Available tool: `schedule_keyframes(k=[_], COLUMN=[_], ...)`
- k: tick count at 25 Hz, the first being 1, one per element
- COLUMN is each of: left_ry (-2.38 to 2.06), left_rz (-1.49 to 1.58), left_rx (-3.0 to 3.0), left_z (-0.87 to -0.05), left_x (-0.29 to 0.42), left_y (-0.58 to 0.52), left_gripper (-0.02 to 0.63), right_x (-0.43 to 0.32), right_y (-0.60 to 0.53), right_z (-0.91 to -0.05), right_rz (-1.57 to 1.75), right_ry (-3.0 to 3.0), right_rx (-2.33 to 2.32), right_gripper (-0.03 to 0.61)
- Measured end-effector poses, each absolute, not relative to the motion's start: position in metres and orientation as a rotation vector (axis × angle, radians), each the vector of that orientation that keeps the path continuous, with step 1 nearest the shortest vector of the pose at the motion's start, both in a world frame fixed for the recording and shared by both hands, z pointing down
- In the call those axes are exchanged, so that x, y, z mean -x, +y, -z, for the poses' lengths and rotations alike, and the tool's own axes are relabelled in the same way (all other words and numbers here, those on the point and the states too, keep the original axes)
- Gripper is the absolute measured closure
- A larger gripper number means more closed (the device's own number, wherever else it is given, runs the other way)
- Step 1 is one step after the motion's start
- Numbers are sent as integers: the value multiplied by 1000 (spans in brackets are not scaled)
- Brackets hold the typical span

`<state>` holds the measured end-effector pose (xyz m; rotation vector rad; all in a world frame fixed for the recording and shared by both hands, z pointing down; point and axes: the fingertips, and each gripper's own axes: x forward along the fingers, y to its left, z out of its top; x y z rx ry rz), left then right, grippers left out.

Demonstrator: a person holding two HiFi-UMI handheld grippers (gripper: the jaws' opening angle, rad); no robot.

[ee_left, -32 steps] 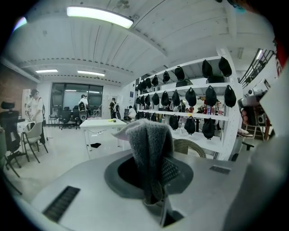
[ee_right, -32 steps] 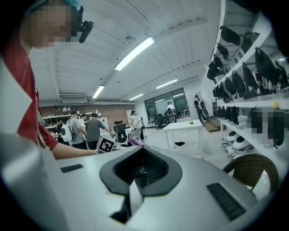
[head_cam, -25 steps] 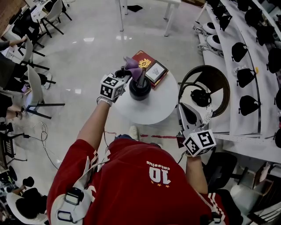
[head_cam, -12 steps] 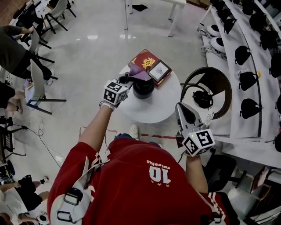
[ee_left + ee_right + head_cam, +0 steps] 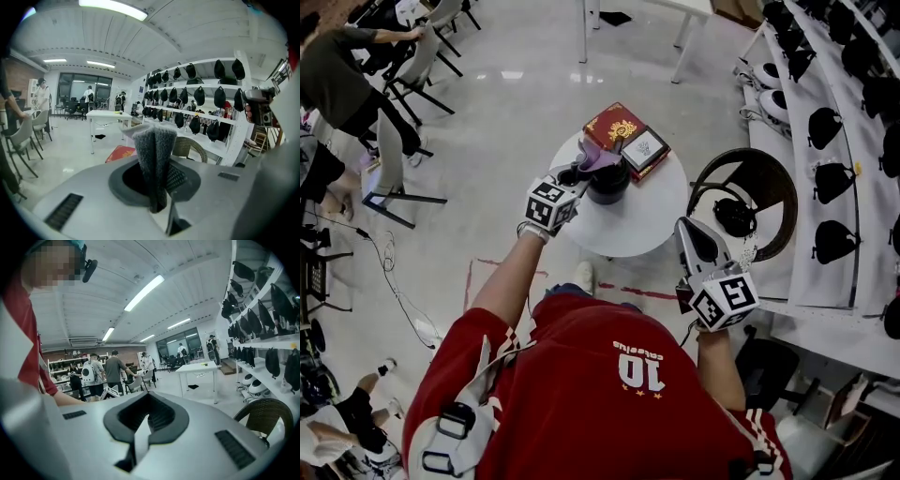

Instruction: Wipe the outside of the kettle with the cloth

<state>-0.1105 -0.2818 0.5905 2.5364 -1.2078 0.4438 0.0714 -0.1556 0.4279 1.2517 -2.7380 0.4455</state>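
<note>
A black kettle (image 5: 609, 182) stands on the round white table (image 5: 642, 220). My left gripper (image 5: 577, 174) is at the kettle's left side, shut on a purple cloth (image 5: 599, 157) that lies against the kettle's top. In the left gripper view the cloth (image 5: 154, 150) rises folded from between the jaws of that gripper (image 5: 159, 197), and the kettle is hidden. My right gripper (image 5: 697, 246) is held low, off the table's right edge, well away from the kettle. Seen in its own view, the right gripper (image 5: 138, 437) has its jaws together with nothing between them.
A red box (image 5: 614, 127) and a framed card (image 5: 645, 147) lie at the table's far side, just behind the kettle. A wicker chair (image 5: 759, 169) stands to the right, shelves with black bags (image 5: 830, 127) beyond it. People and chairs (image 5: 389, 141) are at the left.
The left gripper has brought the cloth down from above the kettle onto its top. The right gripper has stayed where it was.
</note>
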Motion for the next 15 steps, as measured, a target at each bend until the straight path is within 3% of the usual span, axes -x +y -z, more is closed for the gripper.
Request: schedule_keyframes(k=[15], left_ry=[-1280], left_rz=[-406], left_rx=[-2480], left_z=[-592], left_x=[64], left_y=[-245], left_gripper=[563], right_x=[-117], right_y=[-142], right_z=[-418], right_rz=[-417], right_ry=[-2785], right_rx=[-1151], right_gripper=[563])
